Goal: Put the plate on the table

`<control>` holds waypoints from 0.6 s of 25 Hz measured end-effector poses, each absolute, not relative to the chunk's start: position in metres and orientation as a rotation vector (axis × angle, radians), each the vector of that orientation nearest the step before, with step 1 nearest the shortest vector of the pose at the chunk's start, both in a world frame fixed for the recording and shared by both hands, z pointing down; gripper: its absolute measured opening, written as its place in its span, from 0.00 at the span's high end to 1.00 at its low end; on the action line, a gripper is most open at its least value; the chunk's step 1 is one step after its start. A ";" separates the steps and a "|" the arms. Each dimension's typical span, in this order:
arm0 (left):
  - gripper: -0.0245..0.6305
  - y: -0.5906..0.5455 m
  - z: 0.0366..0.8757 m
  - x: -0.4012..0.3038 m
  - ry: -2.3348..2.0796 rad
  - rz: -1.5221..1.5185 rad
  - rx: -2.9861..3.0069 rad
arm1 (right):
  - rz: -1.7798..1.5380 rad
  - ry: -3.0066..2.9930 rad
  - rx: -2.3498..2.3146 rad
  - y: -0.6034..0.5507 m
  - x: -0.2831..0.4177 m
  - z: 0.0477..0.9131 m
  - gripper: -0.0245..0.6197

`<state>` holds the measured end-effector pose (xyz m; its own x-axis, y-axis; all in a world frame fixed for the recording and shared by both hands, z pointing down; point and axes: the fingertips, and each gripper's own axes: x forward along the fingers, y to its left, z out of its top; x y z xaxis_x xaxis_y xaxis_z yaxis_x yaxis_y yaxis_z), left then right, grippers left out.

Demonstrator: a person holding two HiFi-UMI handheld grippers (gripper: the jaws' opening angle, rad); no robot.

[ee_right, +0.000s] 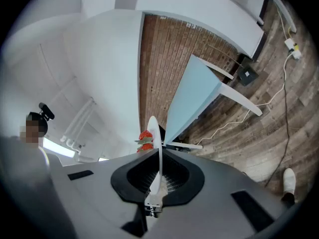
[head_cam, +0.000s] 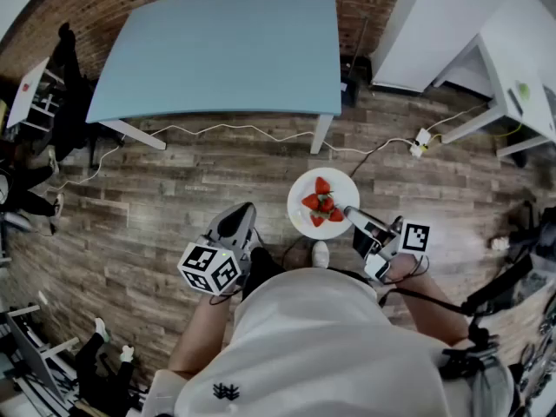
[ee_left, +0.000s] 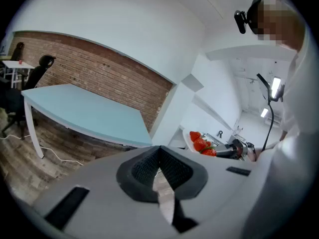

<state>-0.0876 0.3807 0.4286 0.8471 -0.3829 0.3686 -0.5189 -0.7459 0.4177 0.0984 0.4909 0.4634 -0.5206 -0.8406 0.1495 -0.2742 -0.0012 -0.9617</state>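
Head view: your right gripper (head_cam: 350, 214) holds the white plate (head_cam: 303, 223) of strawberries (head_cam: 322, 203) above the wooden floor (head_cam: 174, 189), well short of the blue table (head_cam: 217, 50).
Left gripper view: your left gripper (ee_left: 159, 152) is closed, with nothing between its jaws.
Right gripper view: the jaws are clamped on the plate's rim.

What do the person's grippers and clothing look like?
Left gripper and right gripper: pale grey shells with black ribbed inner faces, each with a cube of black-and-white square markers. A black cable trails from the right one. The person wears a white top.
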 end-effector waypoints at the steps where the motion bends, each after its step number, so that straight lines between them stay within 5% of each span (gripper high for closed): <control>1: 0.96 0.386 0.426 -0.079 -0.657 0.355 2.516 | -1.540 1.803 -1.158 0.494 0.108 0.465 0.94; 15: 0.96 0.464 0.406 -0.004 -0.637 0.400 2.596 | -1.454 1.835 -1.109 0.559 0.173 0.460 0.94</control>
<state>-0.0037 0.4644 0.4065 0.8525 -0.3685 0.3707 -0.4941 -0.7995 0.3416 0.1730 0.5589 0.4601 -0.5127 -0.8554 0.0739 -0.2675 0.0774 -0.9604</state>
